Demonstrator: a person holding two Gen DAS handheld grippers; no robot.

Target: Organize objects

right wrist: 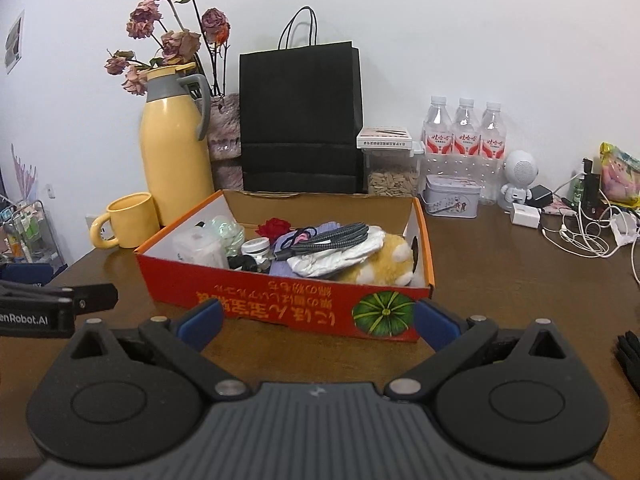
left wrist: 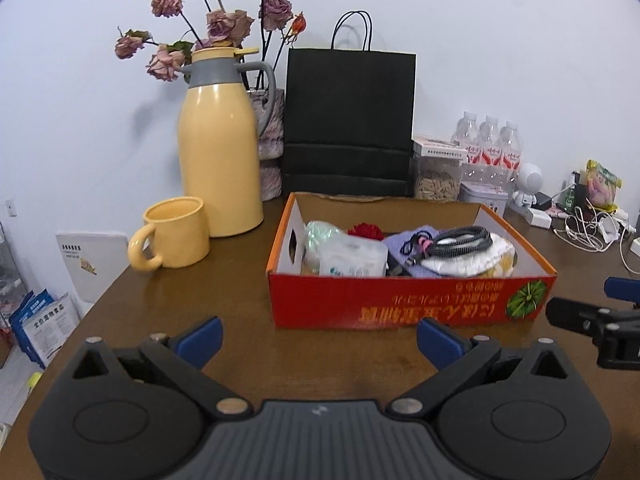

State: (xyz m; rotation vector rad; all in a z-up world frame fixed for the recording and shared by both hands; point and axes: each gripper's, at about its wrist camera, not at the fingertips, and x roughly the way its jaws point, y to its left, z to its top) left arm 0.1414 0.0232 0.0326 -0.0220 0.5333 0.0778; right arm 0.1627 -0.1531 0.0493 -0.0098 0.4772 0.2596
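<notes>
On table [left wrist: 224, 280]: full red box [left wrist: 400, 304], both hand-held grippers wide apart.

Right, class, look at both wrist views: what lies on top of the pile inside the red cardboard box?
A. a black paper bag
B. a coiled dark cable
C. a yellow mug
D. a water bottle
B. The coiled dark cable rests on top of the cloth items in the red box; the other things stand outside it.
</notes>
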